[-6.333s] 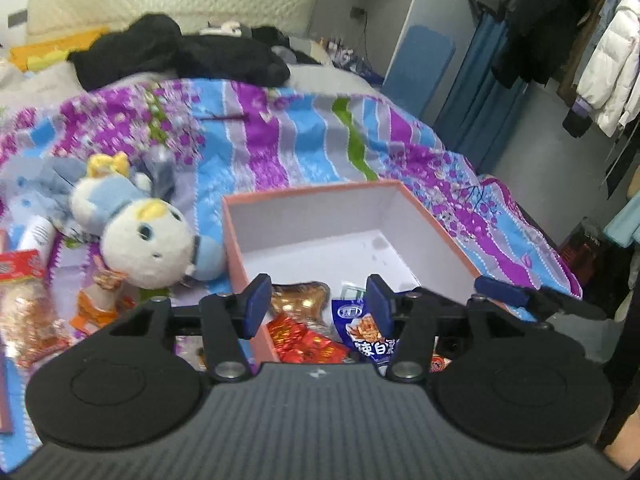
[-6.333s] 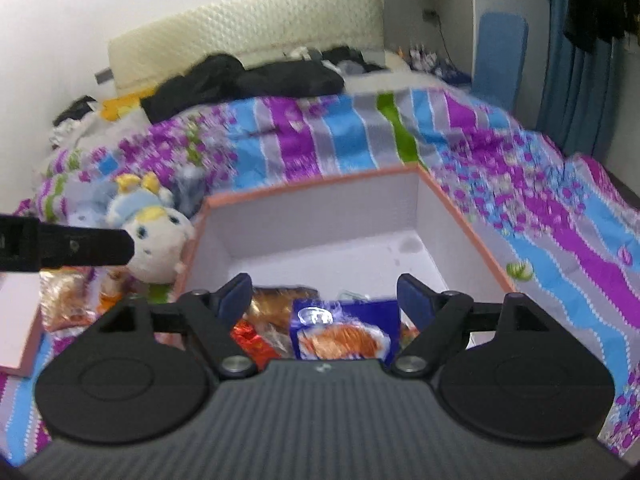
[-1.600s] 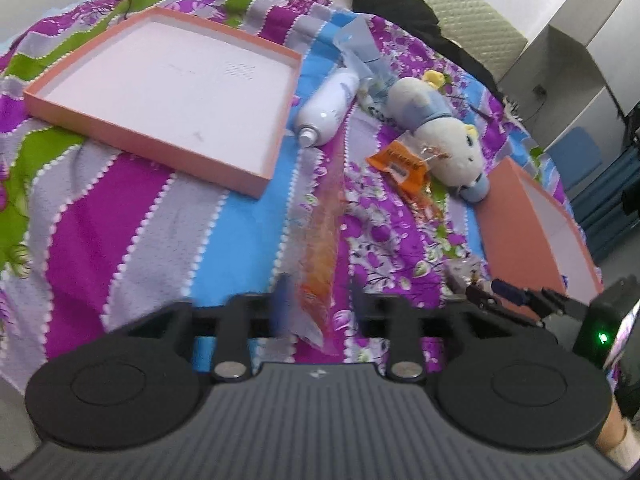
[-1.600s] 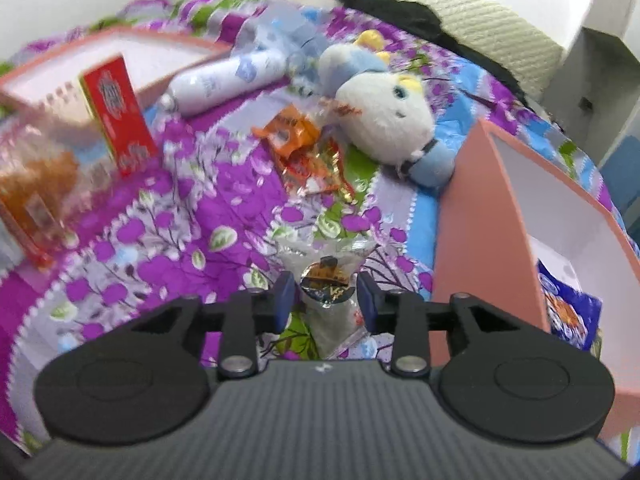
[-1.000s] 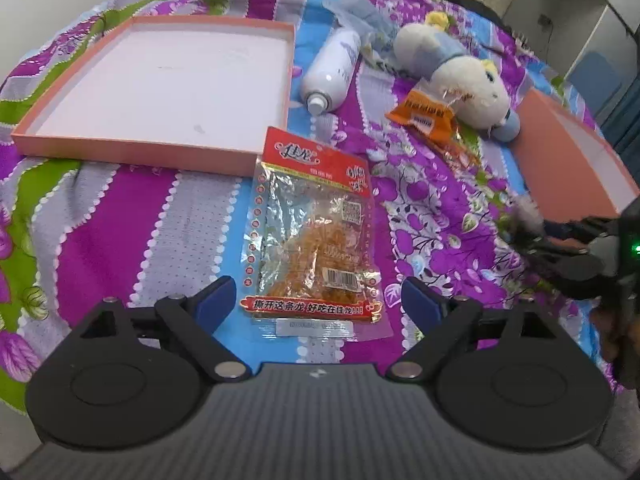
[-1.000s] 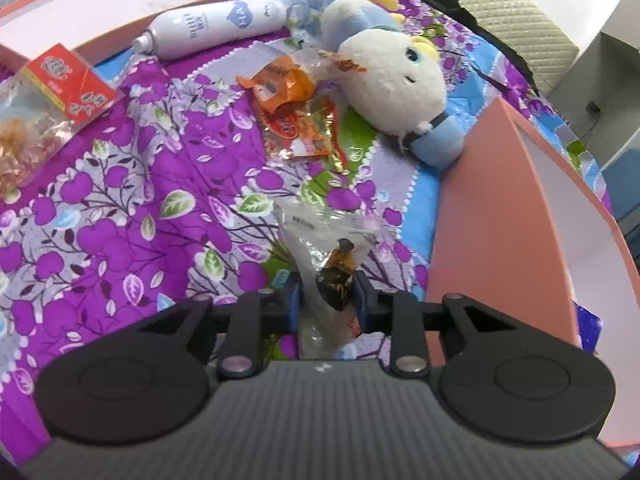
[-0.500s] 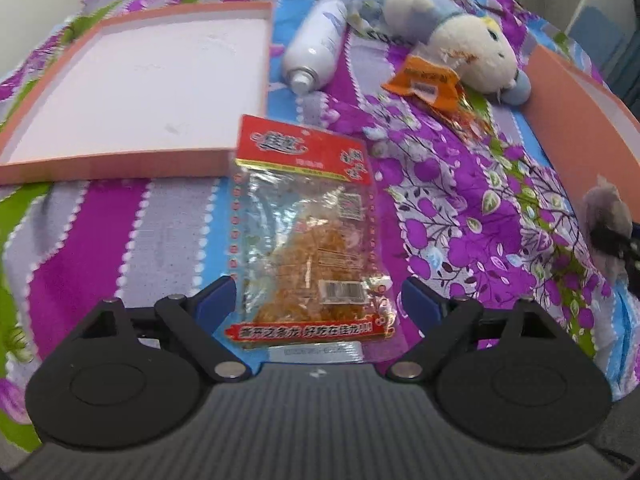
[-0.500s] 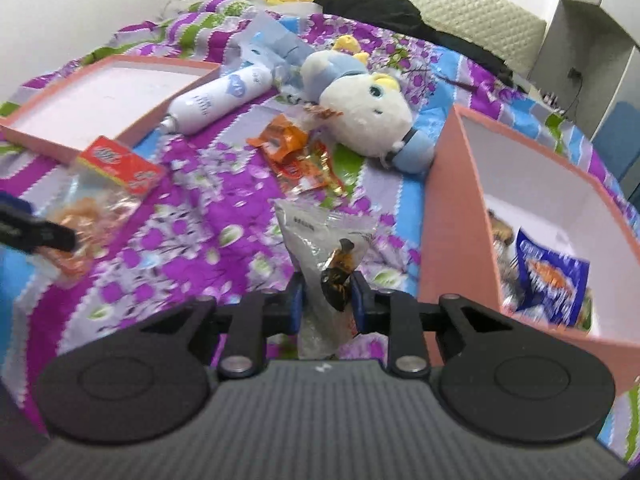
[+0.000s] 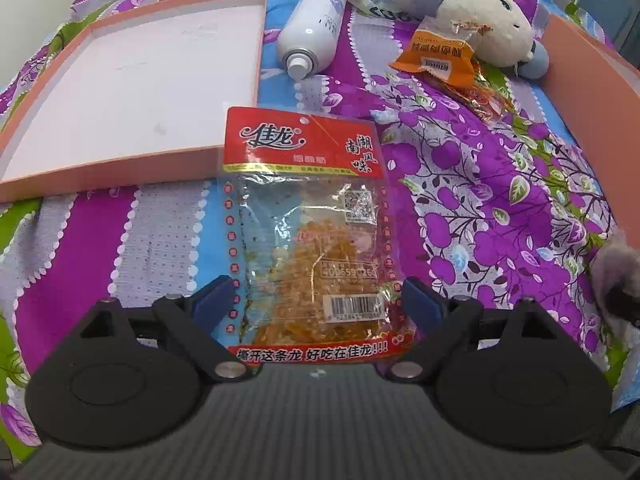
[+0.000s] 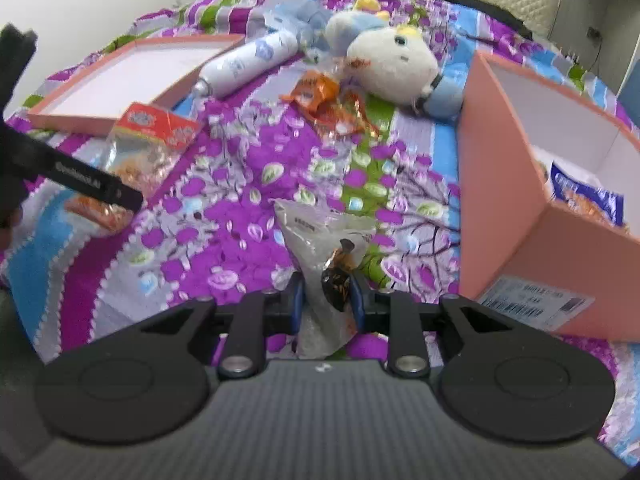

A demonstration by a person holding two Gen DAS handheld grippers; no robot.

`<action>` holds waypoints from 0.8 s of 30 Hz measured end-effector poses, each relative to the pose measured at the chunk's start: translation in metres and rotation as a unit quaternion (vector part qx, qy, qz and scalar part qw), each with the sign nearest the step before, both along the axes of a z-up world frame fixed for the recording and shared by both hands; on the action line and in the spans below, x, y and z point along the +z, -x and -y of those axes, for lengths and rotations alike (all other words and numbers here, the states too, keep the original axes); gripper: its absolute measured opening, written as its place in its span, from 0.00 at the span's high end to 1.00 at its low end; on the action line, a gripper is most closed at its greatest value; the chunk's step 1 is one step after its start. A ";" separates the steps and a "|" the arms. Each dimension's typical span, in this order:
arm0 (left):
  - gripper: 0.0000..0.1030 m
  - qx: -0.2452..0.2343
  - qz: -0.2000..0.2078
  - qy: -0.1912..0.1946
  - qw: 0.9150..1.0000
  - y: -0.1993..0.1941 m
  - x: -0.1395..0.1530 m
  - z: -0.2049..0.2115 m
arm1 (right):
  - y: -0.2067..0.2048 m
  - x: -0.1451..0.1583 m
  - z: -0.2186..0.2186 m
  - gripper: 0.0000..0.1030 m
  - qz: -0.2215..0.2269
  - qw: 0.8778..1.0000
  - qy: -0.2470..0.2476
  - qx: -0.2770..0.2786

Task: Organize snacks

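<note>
- Snacks lie scattered on a bedspread (image 9: 500, 184) of purple flowers and coloured stripes, and some already sit inside the tall pink box (image 10: 516, 216) at the right of the right wrist view
- Red-topped snack bag (image 9: 308, 232), clear below with orange pieces inside, lies flat on the bedspread; its top corner touches or overlaps the near edge of the shallow pink lid (image 9: 132, 92)
- Left gripper (image 9: 316, 300) is spread wide, its blue pads either side of the bag's lower end and not pressing it
- In the right wrist view the left gripper's dark finger crosses over the same red-topped bag at the left edge
- Right gripper (image 10: 326, 298) is clenched on a clear snack packet (image 10: 324, 240) with a dark and orange wrapped piece inside, pinched between the blue pads; whether the packet's top end rests on the bedspread I cannot tell
- The packet is just left of the tall pink box's outer wall, which bears a white label
- Blue snack bag (image 10: 584, 196) lies inside that box
- Orange snack packet (image 9: 438, 60) lies beside a plush toy (image 9: 472, 20), with crinkled orange wrappers just below it
- White spray bottle (image 9: 314, 28) lies on its side between the lid and the plush toy
</note>
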State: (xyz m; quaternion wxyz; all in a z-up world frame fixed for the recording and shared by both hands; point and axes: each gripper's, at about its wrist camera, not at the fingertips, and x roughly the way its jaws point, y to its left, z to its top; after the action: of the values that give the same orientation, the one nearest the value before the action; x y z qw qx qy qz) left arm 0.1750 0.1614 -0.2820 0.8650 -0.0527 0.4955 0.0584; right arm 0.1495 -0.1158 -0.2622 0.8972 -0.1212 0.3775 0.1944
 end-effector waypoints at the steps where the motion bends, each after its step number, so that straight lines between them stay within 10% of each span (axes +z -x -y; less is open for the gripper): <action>1: 0.10 -0.004 -0.001 -0.006 1.000 0.000 -0.001 0.002 | 0.000 -0.002 0.001 0.74 -0.001 1.000 -0.002 0.001; 15: 0.44 -0.016 0.014 -0.034 0.999 0.012 0.010 0.027 | -0.003 -0.003 0.003 0.75 -0.014 1.000 -0.024 -0.009; 24: 0.47 -0.025 0.033 0.000 0.999 0.030 0.036 0.047 | 0.007 0.019 0.016 0.75 -0.009 0.998 -0.052 -0.027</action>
State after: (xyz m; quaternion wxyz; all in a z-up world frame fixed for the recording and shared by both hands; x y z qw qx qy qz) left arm 0.1450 0.1143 -0.2465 0.8820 -0.0422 0.4680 0.0350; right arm 0.1426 -0.1318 -0.2437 0.9040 -0.0624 0.3777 0.1905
